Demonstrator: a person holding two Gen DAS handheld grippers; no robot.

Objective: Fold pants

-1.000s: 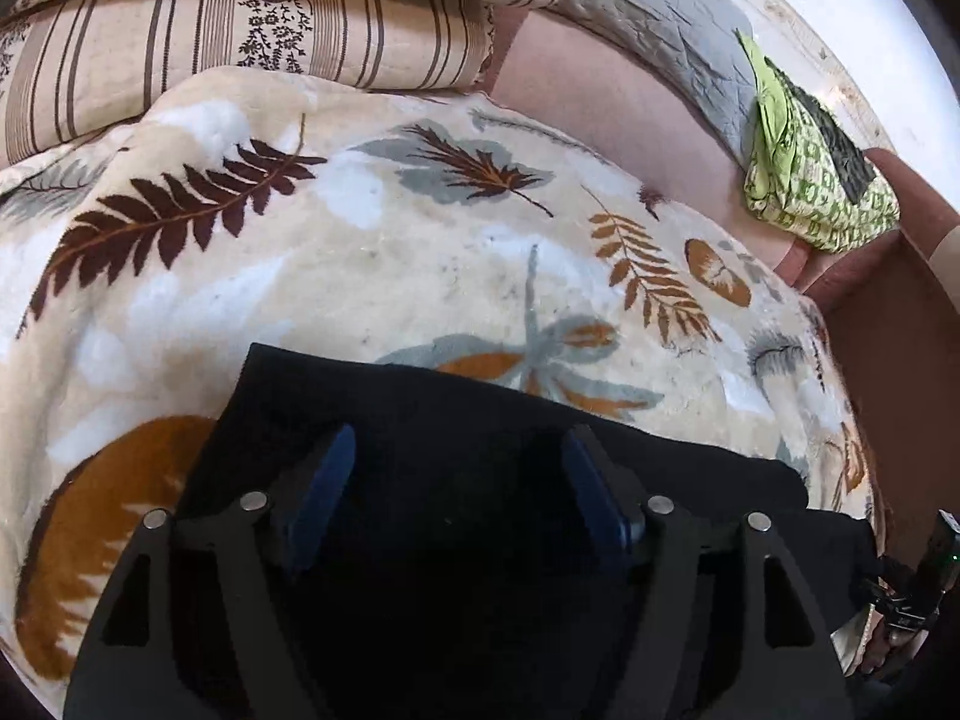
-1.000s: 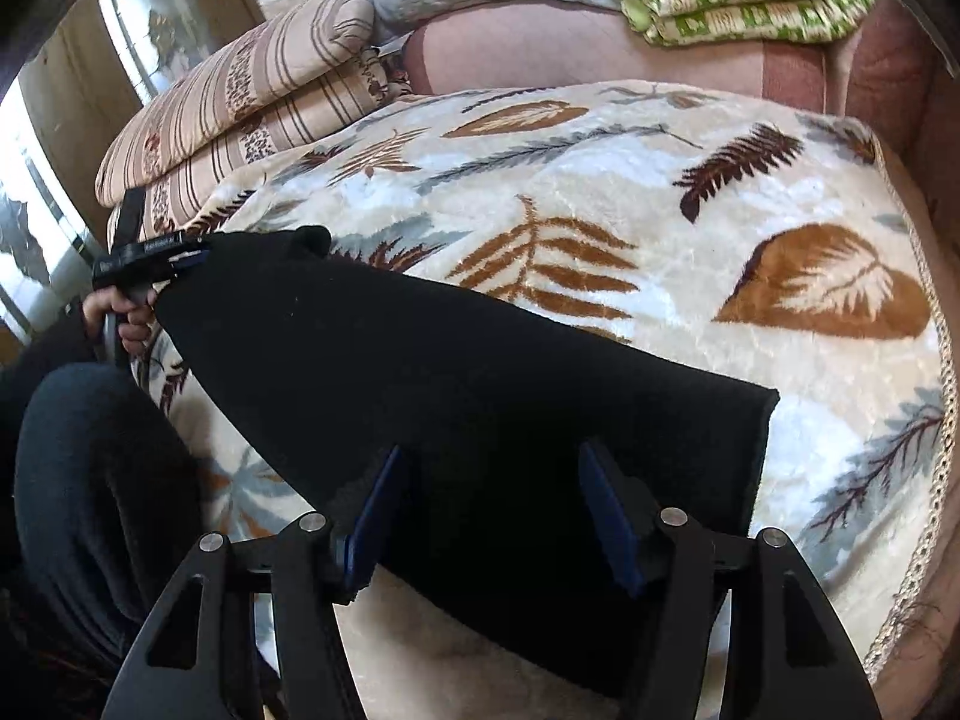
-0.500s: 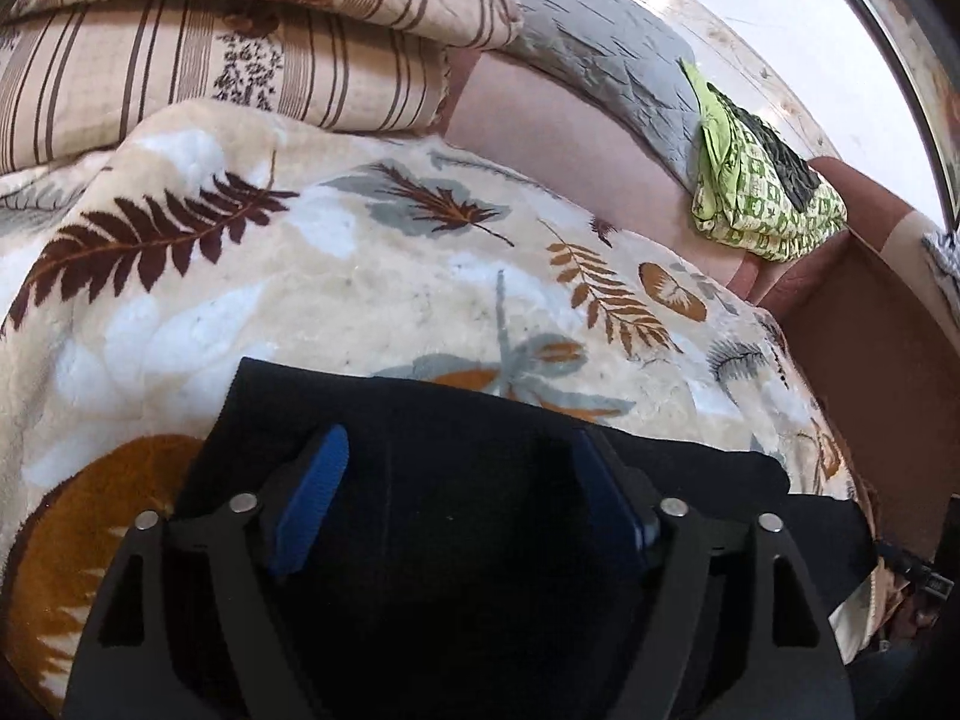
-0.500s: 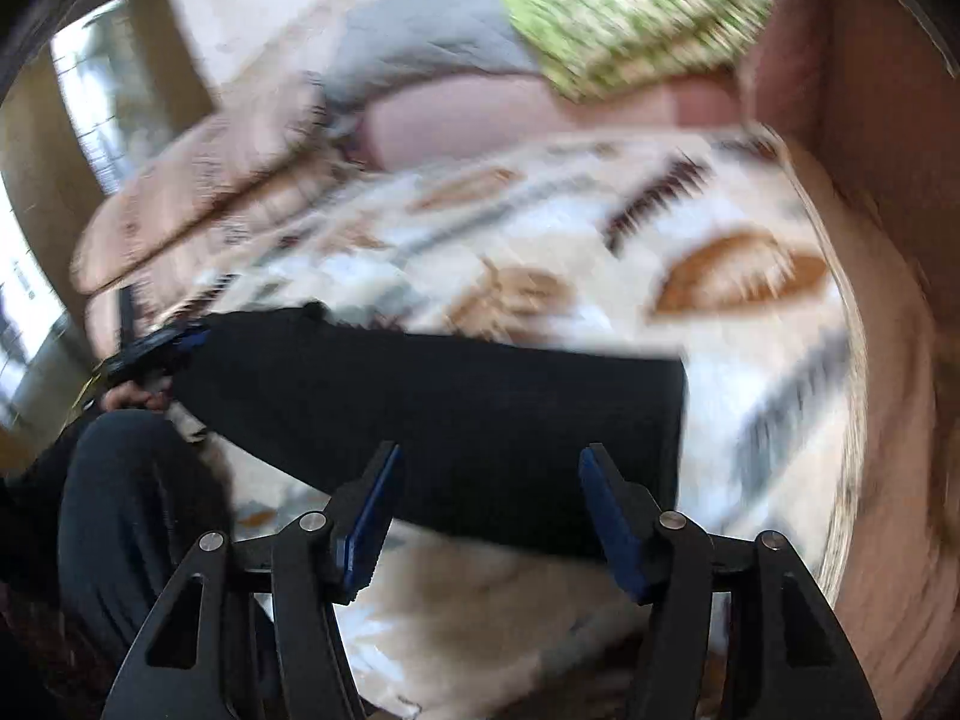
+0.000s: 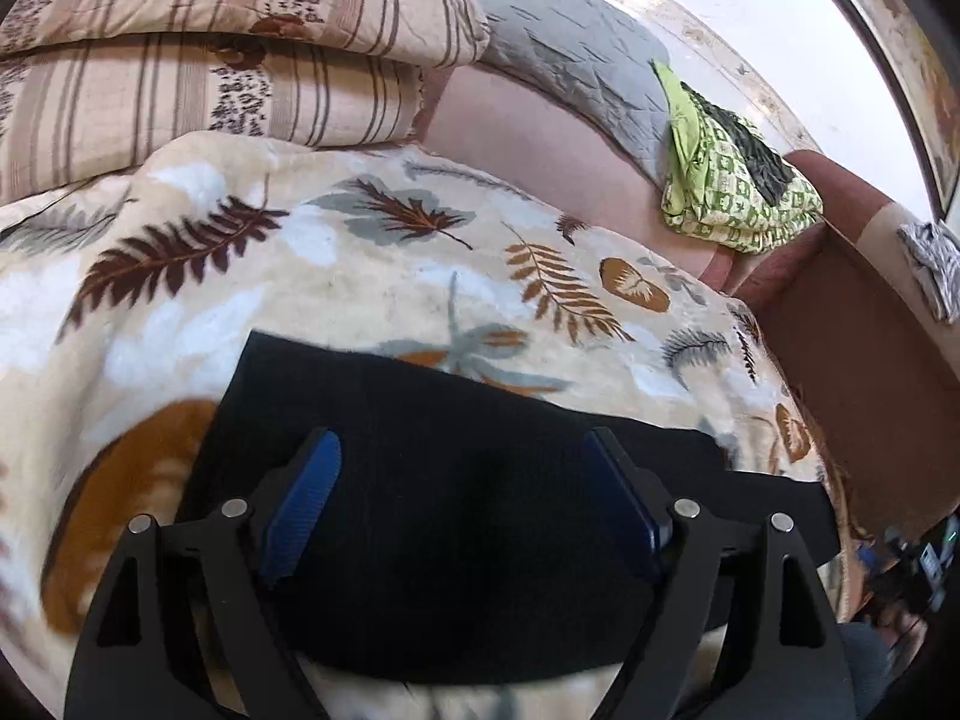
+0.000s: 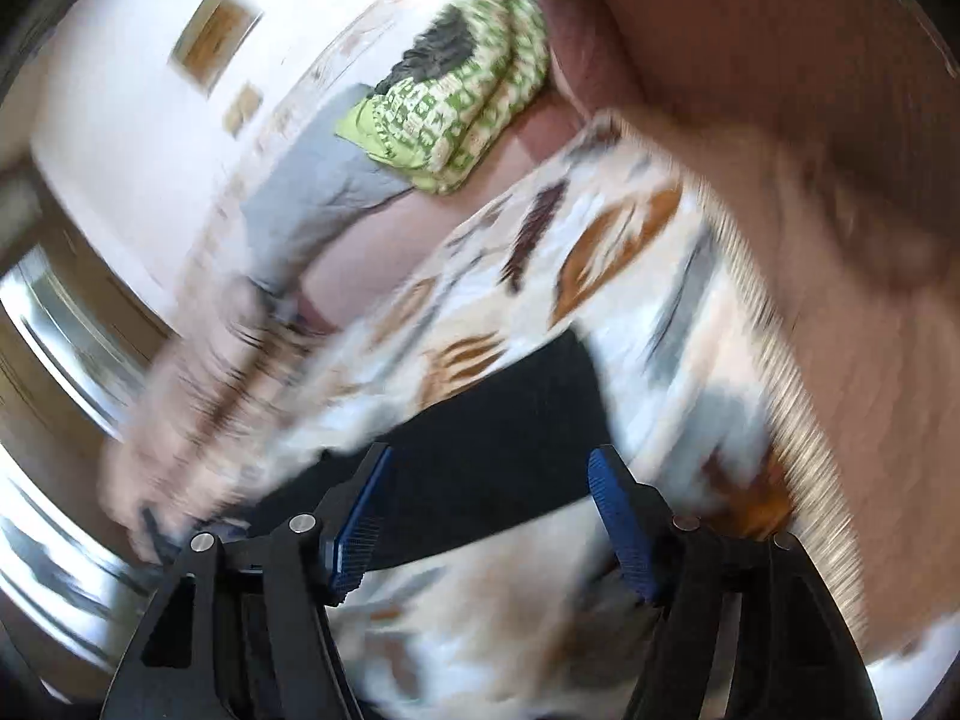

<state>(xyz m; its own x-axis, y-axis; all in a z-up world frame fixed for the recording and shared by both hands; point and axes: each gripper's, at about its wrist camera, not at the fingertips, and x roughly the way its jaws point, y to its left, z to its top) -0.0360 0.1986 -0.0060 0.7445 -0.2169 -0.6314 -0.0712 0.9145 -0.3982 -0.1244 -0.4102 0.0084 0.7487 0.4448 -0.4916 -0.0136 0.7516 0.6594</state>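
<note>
The black pants (image 5: 456, 516) lie flat, a smooth long strip on the fuzzy leaf blanket (image 5: 372, 276). The left gripper (image 5: 462, 504) and right gripper (image 6: 489, 510) both gape wide, having just been opening, holding nothing.

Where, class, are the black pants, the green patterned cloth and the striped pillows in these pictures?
black pants (image 5: 480, 510), left wrist view, middle of the folded fabric.
green patterned cloth (image 5: 732, 192), left wrist view, its top face.
striped pillows (image 5: 180, 102), left wrist view, front of the lower pillow.
</note>
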